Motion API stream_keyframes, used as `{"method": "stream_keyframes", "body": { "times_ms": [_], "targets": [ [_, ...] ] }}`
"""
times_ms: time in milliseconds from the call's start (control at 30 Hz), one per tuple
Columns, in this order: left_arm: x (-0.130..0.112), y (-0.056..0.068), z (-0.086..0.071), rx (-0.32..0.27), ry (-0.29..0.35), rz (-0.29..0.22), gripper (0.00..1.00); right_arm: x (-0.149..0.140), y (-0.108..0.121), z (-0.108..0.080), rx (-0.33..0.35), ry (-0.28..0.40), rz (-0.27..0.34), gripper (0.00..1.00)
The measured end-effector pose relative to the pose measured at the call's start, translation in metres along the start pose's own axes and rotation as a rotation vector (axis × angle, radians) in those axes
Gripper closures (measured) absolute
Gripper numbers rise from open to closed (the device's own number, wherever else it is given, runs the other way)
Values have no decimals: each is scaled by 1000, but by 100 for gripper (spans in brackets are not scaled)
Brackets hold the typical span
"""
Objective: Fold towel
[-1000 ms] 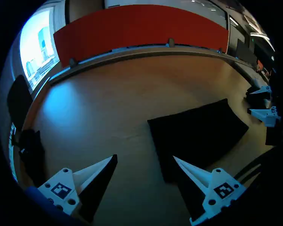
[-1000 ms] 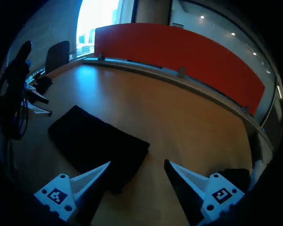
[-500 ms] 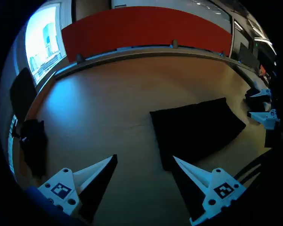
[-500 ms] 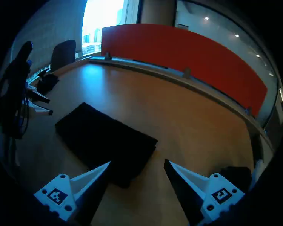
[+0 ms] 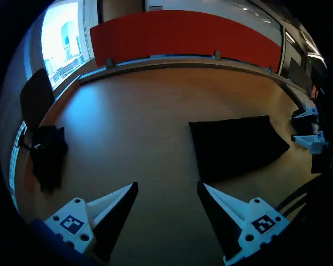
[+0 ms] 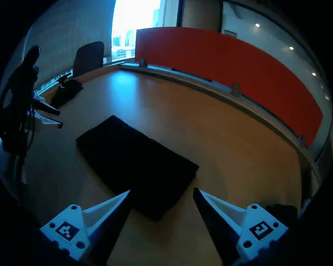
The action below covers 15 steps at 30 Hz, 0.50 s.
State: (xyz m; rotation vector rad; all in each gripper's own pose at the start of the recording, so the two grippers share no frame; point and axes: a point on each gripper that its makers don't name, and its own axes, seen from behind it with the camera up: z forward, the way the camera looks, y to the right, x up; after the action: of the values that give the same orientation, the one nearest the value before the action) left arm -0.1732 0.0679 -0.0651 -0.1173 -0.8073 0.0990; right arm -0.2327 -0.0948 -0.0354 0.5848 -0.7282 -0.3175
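Nearest the camera in the left gripper view, the left gripper (image 5: 166,184) has its two white fingers spread wide with nothing between them, just bare wooden table (image 5: 135,119) underneath. Same deal in the right gripper view: the right gripper (image 6: 161,190) is spread apart too and isn't gripping anything.

The towel (image 6: 137,166) is a dark, flat rectangle, already folded up, lying on the table. From the right gripper it sits straight ahead, with its near corner poking into the gap between the fingertips. Can't tell if it's touching them. From the left gripper it's ahead and off to the right, clear of both fingers.

A bit further out, a dark bundle (image 5: 49,155) sits near the table's left edge, well apart from the towel. Behind that is a dark office chair (image 5: 35,95). At the far edge of the table runs a long red partition (image 5: 184,33), with a bright window (image 5: 62,35) to its left.
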Motion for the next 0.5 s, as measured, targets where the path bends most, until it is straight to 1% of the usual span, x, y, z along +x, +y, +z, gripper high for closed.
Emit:
{"method": "stream_keyframes", "body": {
  "times_ms": [300, 500],
  "targets": [
    [-9, -8, -10, 19, -1, -24, 1, -5, -6, 3, 41, -20, -28, 0],
    [-11, -13, -15, 29, 2, -42, 1, -16, -11, 4, 81, -54, -64, 1]
  ]
}}
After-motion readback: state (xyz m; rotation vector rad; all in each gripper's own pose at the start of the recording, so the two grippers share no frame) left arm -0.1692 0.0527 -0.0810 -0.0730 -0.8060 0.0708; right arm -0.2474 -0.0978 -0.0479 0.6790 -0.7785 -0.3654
